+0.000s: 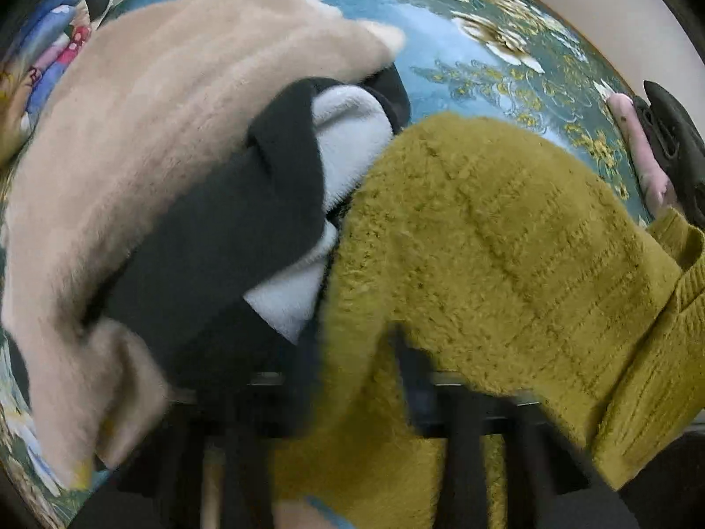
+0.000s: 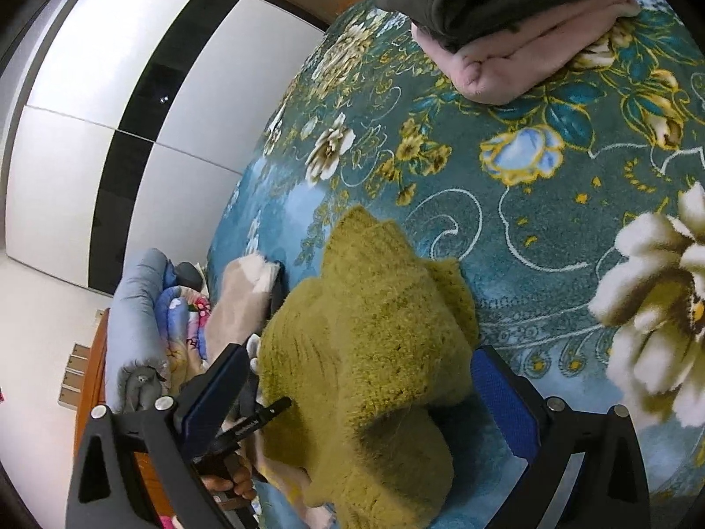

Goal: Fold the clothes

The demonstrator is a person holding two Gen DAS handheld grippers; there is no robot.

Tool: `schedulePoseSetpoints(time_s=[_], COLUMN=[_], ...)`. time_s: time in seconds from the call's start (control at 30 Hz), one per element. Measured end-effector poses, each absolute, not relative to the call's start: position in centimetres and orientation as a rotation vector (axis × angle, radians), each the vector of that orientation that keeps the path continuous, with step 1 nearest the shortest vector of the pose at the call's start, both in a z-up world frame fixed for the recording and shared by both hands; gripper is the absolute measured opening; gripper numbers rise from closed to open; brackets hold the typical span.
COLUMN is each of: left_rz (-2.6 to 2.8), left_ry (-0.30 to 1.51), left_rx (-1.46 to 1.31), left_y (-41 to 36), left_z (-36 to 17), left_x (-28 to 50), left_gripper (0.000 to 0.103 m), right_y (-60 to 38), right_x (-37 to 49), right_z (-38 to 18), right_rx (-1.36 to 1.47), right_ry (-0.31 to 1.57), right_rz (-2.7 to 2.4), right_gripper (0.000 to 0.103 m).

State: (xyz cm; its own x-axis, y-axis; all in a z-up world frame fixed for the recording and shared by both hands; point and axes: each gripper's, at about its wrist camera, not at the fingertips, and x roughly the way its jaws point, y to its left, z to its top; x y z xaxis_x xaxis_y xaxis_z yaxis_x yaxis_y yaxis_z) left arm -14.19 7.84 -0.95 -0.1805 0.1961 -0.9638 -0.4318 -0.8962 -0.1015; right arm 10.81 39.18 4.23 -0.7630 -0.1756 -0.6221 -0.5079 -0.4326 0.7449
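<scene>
At the far left of the left wrist view a beige fleece garment (image 1: 145,167) slopes toward the bed's edge, overlapping a black-and-white garment (image 1: 264,229) beside it. The left tongs (image 1: 352,396) are blurred and buried in cloth; whether they grip anything cannot be told. To the right lies the mustard sweater (image 1: 484,264), its ribbed hem near the frame's right rim. In the right wrist view the right tongs (image 2: 357,379) stand wide apart, the sweater (image 2: 365,330) bunched between the blue pads (image 2: 502,396), unclamped. Beyond, the floral bedspread (image 2: 506,229) lies bare up to a folded pink-and-dark stack (image 2: 520,22) at the top.
</scene>
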Motion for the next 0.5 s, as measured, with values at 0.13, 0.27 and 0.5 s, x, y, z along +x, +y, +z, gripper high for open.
schedulePoseSetpoints(time_s=[0.13,0.27,0.5], left_rz=[2.182,2.250,2.274], left_ry=[0.254,0.086,-0.030], left_rx=[-1.609,-1.465,-1.332], left_y=[7.4,4.0,-4.6], left_z=[1.1,6.6,13.8], left_x=[-12.5,-10.3,-1.3], left_gripper=[0.009,0.009,0.009], right_y=[39.6,39.9,39.9], right_x=[11.4,12.1,12.7], right_z=[4.3,5.1,7.1], right_rx=[-0.931,-0.858,-0.829], right_ry=[1.572,1.595,1.545], right_rz=[2.297,2.328,2.393], right_gripper=[0.102,0.102,0.102])
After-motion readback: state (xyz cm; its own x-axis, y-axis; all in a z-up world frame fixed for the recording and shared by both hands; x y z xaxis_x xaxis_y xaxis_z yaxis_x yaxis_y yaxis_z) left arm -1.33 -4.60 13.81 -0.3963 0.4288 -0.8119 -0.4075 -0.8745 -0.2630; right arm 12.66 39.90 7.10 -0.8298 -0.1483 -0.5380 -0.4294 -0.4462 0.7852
